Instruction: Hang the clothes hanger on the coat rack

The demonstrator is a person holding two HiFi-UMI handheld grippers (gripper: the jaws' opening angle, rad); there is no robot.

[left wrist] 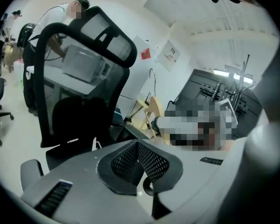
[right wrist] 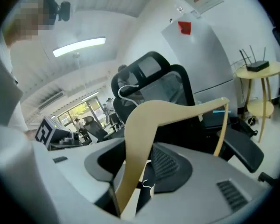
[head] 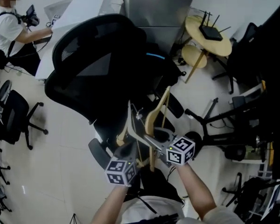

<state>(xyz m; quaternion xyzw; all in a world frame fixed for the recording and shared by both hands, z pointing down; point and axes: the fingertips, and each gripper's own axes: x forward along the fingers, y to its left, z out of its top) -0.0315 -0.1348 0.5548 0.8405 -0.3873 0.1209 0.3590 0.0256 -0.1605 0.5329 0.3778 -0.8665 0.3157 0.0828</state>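
A pale wooden clothes hanger (head: 155,113) with a thin metal hook stands up in front of me. My right gripper (head: 153,140) is shut on one of its arms. In the right gripper view that hanger arm (right wrist: 140,139) runs down between the dark pads (right wrist: 170,164), and the other arm reaches right with its bar hanging down. Just left and below, my left gripper (head: 126,149) is shut with nothing in it; its pads (left wrist: 149,160) meet in a V. From there the hanger (left wrist: 151,113) shows some way off. I cannot make out a coat rack for certain.
A large black mesh office chair (head: 98,64) stands right behind the hanger. A round wooden side table (head: 196,29) with a router on it is at the back right. Dark clothing and equipment crowd the right edge (head: 270,87). A person (head: 9,29) sits at a white desk at the far left.
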